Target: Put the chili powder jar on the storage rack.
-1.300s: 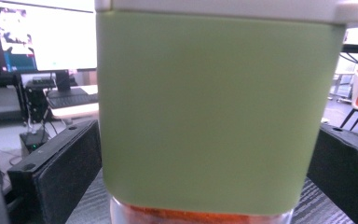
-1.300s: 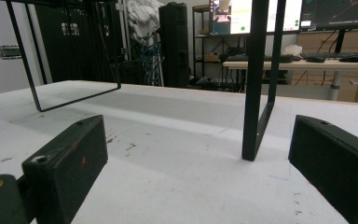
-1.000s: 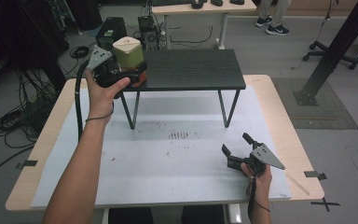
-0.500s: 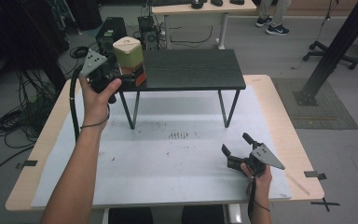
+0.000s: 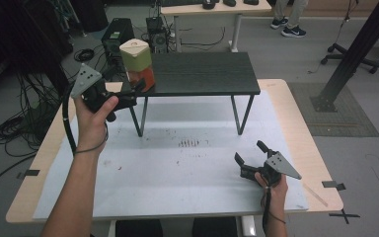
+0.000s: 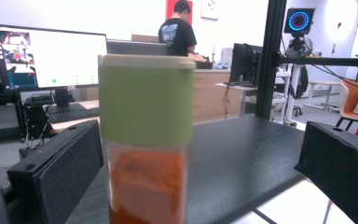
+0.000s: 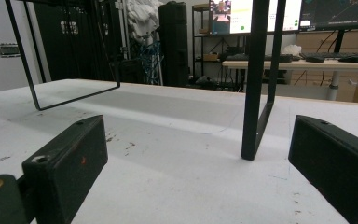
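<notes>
L gripper (image 5: 134, 91) had its jaws spread wide, nothing pinched, sitting just off the left end of the black shelf (image 5: 202, 74) and pointed at the jar (image 5: 138, 64). From my left gripper view the jar (image 6: 145, 140) stood upright between the two jaws w/ clear gaps on both sides, closer to the left-hand jaw; no contact I could see. Jar had a cream cap, green band round the upper half, and orange contents showing thru the clear lower half. It stood on the shelf's left end, right by the near-left corner.

My left hand (image 5: 94, 118) held that gripper above the table's left edge, cable looping down beside the wrist.

R gripper (image 5: 251, 157) was also spread, empty, low over the white table (image 5: 168, 173) near its front-right corner, well apart from the jar. My right hand (image 5: 271, 183) gripped it from the front edge. In the right gripper view both jaws stood wide w/ only bare table between them, and one of the shelf's black legs (image 7: 257, 79) rose farther off, nearer the right-hand jaw.

Small dark marks (image 5: 191, 143) lay on the table mid-way, below the shelf's front edge.
</notes>
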A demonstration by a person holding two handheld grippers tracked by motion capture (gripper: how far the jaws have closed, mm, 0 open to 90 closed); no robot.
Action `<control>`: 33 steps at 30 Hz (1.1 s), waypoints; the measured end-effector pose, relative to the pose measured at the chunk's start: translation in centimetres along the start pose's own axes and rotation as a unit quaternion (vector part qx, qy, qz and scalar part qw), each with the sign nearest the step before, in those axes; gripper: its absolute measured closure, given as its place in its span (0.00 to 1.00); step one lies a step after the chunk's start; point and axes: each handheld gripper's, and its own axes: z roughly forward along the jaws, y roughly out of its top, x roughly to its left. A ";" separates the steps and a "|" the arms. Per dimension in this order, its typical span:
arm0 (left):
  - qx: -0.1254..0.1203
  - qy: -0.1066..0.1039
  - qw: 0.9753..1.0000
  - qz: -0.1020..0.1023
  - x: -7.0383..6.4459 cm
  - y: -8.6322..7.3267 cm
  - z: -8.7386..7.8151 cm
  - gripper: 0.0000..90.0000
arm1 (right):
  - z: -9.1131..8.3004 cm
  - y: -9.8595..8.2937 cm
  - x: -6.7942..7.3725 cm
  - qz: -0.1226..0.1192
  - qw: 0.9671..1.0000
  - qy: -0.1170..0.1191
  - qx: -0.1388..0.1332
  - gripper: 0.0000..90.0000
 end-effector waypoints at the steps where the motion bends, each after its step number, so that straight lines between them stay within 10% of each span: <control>1: -0.001 -0.001 1.000 0.000 -0.2 -0.1 -0.4 0.00 | 0.0 0.0 0.0 0.000 1.000 0.000 0.000 0.05; 33: -0.021 0.016 0.999 0.020 -2.8 -12.1 -8.6 0.00 | 0.1 0.0 -0.1 0.005 1.000 0.000 0.008 0.05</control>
